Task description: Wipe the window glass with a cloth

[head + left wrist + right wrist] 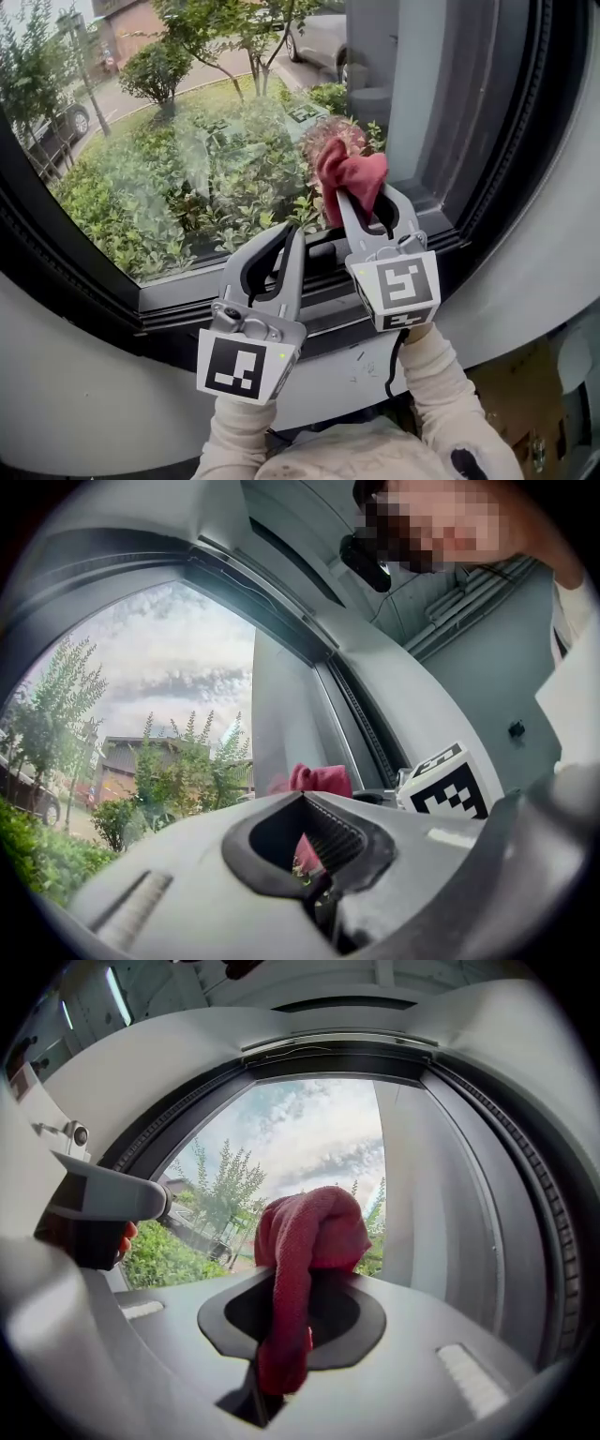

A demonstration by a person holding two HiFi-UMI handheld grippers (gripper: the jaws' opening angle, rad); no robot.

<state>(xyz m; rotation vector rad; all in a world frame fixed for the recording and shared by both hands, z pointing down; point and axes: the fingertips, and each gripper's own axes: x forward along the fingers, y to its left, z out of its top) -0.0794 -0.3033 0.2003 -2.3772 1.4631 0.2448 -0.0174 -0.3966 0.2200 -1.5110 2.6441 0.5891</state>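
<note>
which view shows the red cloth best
The right gripper view: the red cloth fills the centre, pinched between the right gripper's fingers. The head view shows it bunched at the window glass. The left gripper view shows only a small part beyond the left gripper's shut fingers.

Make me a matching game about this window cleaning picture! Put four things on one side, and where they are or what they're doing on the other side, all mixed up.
Things:
1. dark red woven cloth
2. left tongs
3. right tongs
4. clear window glass

States:
A. closed, holding nothing
B. green bushes show through it
C. bunched up near the glass's lower right corner
D. clamped on the cloth

Pairs: 1-C, 2-A, 3-D, 4-B.
</note>
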